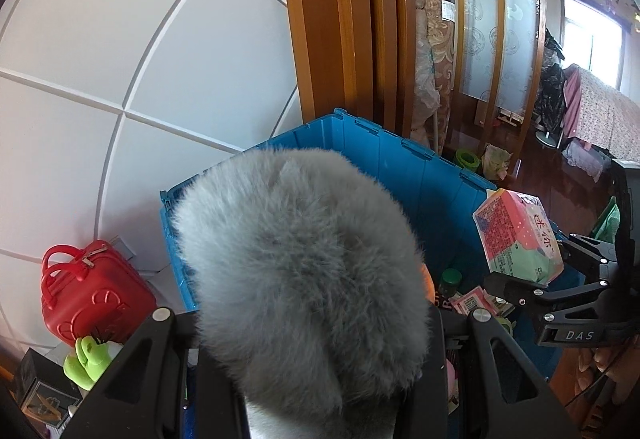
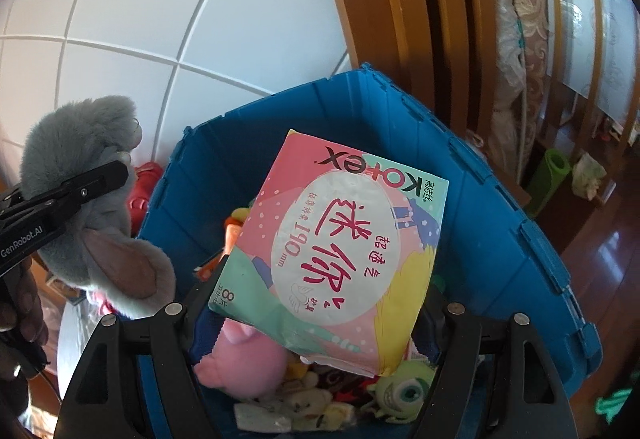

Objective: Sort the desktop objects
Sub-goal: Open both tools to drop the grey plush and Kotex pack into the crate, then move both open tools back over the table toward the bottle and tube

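Left gripper: jaws clamped on grey plush toy, held above the near-left rim of the blue crate.
Right gripper: jaws closed on Kotex pad pack, held over the crate's open top.
Crate contents: pink plush, green one-eyed plush, other small items.
Beside crate: red case against white wall.
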The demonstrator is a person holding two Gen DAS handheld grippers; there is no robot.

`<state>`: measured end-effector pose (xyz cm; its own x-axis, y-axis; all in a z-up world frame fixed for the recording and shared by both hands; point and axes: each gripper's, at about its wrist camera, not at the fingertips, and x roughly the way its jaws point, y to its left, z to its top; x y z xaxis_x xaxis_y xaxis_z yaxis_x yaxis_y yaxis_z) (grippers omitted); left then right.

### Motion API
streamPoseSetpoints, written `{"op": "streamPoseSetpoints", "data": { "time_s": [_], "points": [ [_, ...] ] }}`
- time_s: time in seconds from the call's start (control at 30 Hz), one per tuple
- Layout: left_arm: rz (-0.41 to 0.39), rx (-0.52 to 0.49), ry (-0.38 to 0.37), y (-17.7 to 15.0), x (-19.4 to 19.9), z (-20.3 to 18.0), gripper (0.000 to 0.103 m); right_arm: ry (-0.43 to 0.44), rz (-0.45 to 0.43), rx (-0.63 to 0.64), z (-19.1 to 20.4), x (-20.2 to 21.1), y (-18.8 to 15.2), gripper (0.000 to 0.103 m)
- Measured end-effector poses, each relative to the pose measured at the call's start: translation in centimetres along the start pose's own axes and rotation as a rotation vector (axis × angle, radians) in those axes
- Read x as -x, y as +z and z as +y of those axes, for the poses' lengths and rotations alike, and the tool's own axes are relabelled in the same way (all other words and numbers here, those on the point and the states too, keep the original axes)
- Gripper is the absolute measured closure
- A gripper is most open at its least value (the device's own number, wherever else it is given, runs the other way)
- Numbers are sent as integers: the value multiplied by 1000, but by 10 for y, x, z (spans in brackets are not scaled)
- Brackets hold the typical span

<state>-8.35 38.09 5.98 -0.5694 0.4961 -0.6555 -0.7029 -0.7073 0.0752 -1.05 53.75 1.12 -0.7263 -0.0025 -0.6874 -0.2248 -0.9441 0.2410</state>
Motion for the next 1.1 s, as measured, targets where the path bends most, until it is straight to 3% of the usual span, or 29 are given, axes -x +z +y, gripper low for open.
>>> {"op": "streamPoseSetpoints", "data": {
  "time_s": [0.07,0.13,0.17,0.2,0.23,0.57,1.1],
  "points": [
    [3,5,-13,2,-4,-1,64,-11,0,-7,-5,-2,1,25],
    [10,12,-16,3,-8,-1,54,-33,-7,-17,-10,-2,1,20],
    [12,14,0,2,-9,-1,33,-51,-15,-24,-13,-1,1,6],
    [4,19,21,2,-8,1,12,-63,-25,-31,-16,-1,2,0],
    [-9,30,36,0,-6,4,6,-71,-35,-38,-19,0,3,0],
    [18,99,67,-32,1,36,4,-34,-21,-14,-3,-4,5,0],
    [51,245,151,-123,60,110,4,91,8,147,98,-7,-10,0]
  ]
}}
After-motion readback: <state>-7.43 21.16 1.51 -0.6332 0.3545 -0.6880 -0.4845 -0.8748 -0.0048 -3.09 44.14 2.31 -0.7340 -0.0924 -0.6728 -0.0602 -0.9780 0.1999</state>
